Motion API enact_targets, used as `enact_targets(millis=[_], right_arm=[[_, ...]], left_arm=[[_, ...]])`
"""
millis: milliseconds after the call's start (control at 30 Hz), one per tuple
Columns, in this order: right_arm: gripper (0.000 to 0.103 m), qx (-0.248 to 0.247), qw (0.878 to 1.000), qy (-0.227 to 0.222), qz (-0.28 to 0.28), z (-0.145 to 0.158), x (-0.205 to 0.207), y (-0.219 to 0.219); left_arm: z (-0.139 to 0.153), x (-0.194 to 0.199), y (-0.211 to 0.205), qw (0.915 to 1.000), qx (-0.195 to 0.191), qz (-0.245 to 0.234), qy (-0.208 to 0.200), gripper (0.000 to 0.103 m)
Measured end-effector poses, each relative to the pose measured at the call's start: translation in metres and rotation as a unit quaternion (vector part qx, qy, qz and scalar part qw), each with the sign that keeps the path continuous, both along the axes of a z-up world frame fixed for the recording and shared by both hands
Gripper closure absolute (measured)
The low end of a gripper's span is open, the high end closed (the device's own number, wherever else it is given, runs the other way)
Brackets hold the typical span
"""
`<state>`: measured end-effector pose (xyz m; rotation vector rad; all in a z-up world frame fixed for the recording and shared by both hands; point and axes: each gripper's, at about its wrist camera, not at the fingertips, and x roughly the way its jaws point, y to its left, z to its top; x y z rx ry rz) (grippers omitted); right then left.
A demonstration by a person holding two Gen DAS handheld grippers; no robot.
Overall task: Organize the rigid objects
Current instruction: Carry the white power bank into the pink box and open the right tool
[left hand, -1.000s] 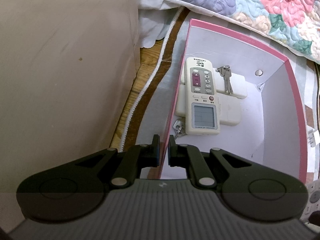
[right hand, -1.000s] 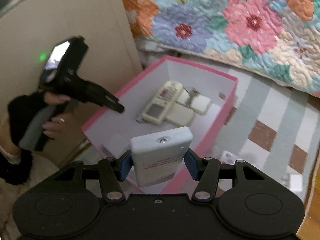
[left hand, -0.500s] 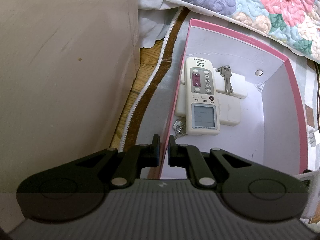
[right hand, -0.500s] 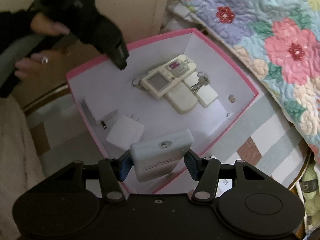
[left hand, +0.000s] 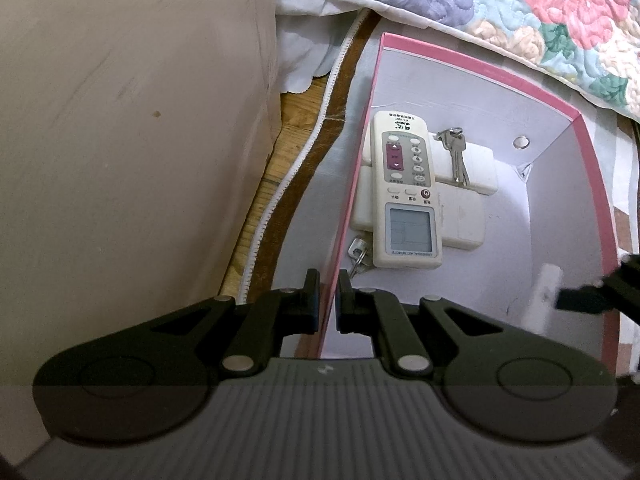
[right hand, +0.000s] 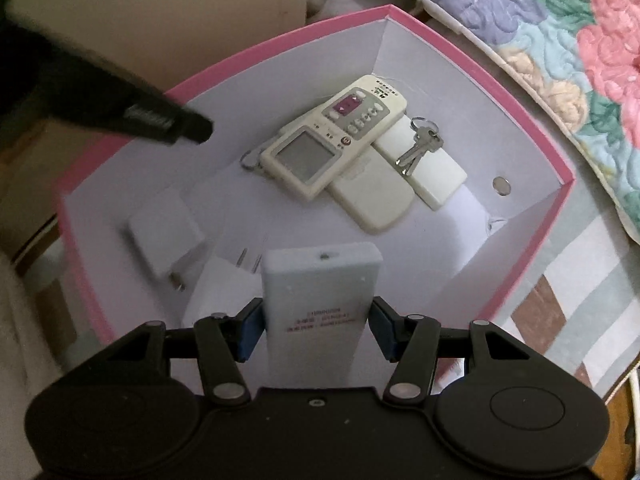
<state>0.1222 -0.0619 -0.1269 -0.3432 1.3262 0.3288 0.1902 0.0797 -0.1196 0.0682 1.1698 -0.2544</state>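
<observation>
**Right gripper carrying a white remote down into the pink box while the left gripper is steadying its wall.**

Left to right: the left gripper [left hand: 328,300], jaws pinched together on the pink box [left hand: 472,65] wall, is holding as before. Inside are lying a charger [right hand: 166,234], a loose key [left hand: 357,249], the display remote [right hand: 332,136] stacked on two white remotes, a key pair [right hand: 420,144] and a coin [right hand: 501,185]. The right gripper [right hand: 318,328], clamped on the white remote [right hand: 320,300], has been moving from outside the rim to over the floor; release is likely next.
</observation>
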Motion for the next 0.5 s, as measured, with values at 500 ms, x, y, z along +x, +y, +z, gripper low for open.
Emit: enact_targets(millis=[500], right_arm=[[0.023, 0.191, 0.942, -0.213, -0.174, 0.088, -0.054, -0.094]], left_arm=[[0.001, -0.001, -0.003, 1.0000, 0.009, 0.000, -0.003, 0.096]])
